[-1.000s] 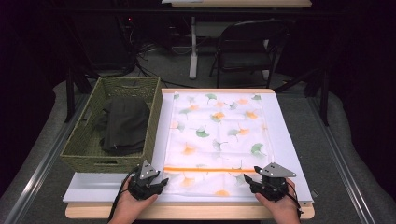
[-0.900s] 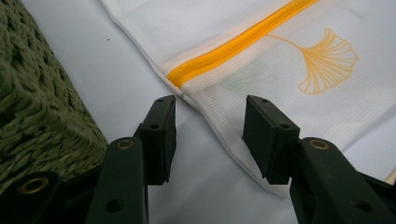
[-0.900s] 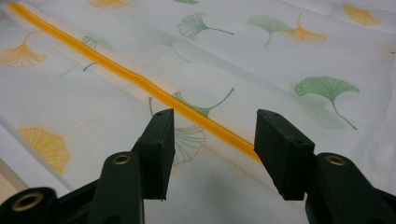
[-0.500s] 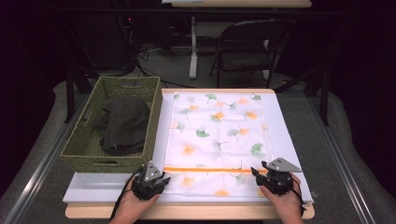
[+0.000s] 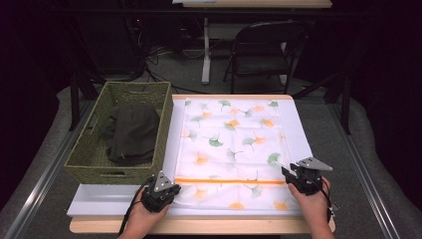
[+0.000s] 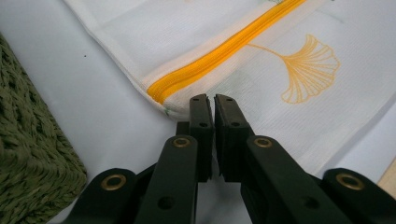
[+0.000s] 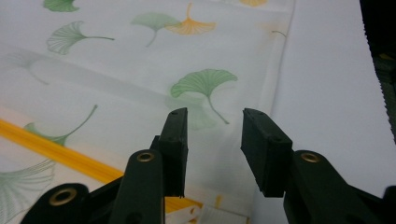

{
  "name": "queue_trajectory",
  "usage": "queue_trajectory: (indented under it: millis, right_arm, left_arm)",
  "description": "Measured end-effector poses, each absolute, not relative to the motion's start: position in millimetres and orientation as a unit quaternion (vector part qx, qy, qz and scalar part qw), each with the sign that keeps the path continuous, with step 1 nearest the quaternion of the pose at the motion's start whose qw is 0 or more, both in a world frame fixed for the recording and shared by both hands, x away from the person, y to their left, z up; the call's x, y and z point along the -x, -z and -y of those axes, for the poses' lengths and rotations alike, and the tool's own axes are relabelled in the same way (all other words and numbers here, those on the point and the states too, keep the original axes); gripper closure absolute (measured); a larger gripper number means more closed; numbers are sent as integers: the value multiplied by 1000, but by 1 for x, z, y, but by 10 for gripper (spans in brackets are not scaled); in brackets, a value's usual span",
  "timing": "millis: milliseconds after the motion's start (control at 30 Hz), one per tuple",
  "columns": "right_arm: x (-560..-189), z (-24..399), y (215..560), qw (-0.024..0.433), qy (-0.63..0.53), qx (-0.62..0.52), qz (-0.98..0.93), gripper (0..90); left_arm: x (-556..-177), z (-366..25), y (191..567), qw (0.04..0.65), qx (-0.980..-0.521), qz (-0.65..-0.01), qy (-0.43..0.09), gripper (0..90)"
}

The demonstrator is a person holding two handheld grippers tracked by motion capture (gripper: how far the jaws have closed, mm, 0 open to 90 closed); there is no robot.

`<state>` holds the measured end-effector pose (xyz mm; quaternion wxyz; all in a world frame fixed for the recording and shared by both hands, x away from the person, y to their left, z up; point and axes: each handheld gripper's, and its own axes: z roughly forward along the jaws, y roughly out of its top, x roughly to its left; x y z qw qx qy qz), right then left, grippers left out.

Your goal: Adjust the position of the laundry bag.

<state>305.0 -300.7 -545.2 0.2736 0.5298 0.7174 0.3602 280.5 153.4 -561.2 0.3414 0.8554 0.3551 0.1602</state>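
- High view: white laundry bag (image 5: 231, 149), ginkgo-leaf print, orange zipper (image 5: 229, 181) across near end; flat on bench (image 5: 199, 225) beside green basket (image 5: 122, 132) holding dark cloth (image 5: 130, 132); long axis running away from person.
- Left gripper view: left tongs (image 6: 213, 100) just closing, pressed together at bag's edge near zipper end; fabric between pads — cannot tell.
- Right gripper view: right tongs (image 7: 214, 122) just closing, apart above bag's right edge.

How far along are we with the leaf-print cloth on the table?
Early. Done: the cloth lies spread flat on the white board, beside the basket. In hand: the left gripper is shut at the cloth's near edge by the orange zipper; whether it pinches fabric is unclear. The right gripper has been closing over the opposite edge, still open. Left: lifting or folding.
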Motion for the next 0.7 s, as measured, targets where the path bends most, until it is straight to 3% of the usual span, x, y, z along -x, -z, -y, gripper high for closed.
queue_trajectory:
  millis: [300, 700]
  right_arm:
    - [-328, 316, 555, 258, -343, -567, -703, 626]
    - [-329, 321, 562, 238, -341, -584, -697, 646]
  left_arm:
    - [-281, -153, 561, 344, -853, -359, -158, 889]
    - [-282, -155, 561, 347, -852, -361, -151, 891]
